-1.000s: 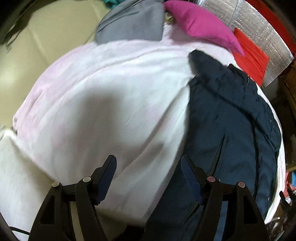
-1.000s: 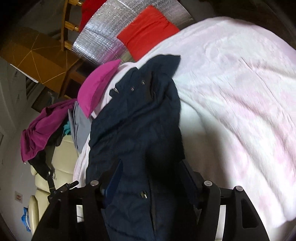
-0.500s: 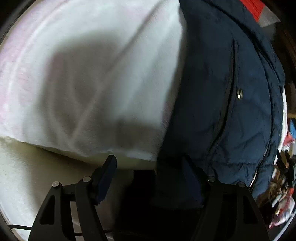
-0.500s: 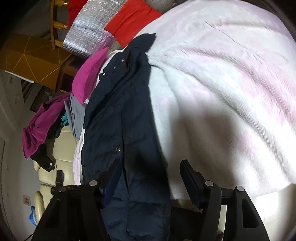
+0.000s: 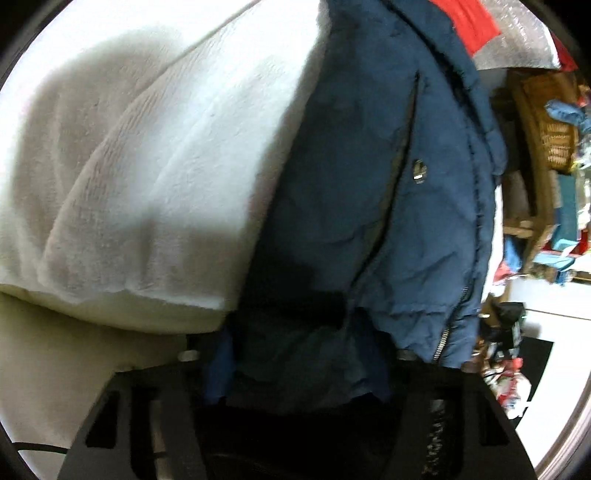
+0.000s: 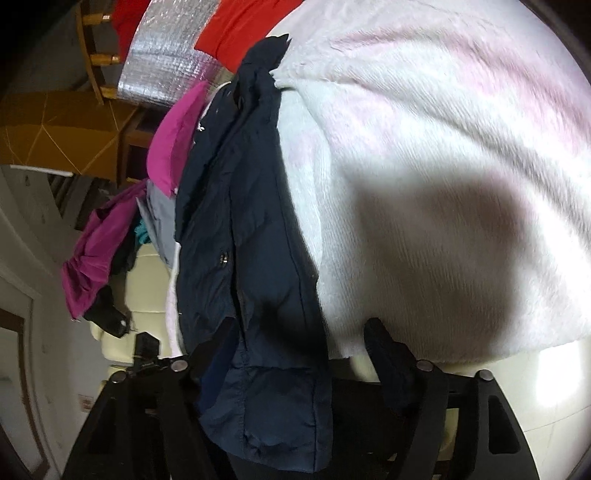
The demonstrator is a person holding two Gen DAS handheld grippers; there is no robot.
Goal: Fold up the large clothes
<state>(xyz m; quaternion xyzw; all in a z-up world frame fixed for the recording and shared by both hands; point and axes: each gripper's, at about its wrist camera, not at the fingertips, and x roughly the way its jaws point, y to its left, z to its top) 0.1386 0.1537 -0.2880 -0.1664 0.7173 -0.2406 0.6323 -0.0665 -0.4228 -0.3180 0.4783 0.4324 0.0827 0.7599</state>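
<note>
A navy padded jacket (image 5: 369,184) lies along a white fleece blanket (image 5: 166,166), and its hem hangs over the blanket's front edge. My left gripper (image 5: 301,365) is at that hem. Its jaws are closing, and the bunched hem fills the gap, touching both pads. In the right wrist view the jacket (image 6: 240,221) runs away from me beside the blanket (image 6: 443,166). My right gripper (image 6: 295,332) is opening. The other end of the hem drapes over its left finger, while the right fingertip (image 6: 376,332) stands free of the cloth.
A cream sofa (image 6: 147,280) lies under the blanket. Magenta clothes (image 6: 173,147) and grey cloth sit beyond the jacket. Further back are a red cushion (image 6: 236,29), a silver mat (image 6: 159,66) and a wooden chair (image 6: 96,55). Cluttered shelves (image 5: 546,129) stand to the right.
Both grippers have sunk and tipped down to the jacket's hem at the blanket's front edge. The left jaws narrowed around the hem. The right jaws widened.
</note>
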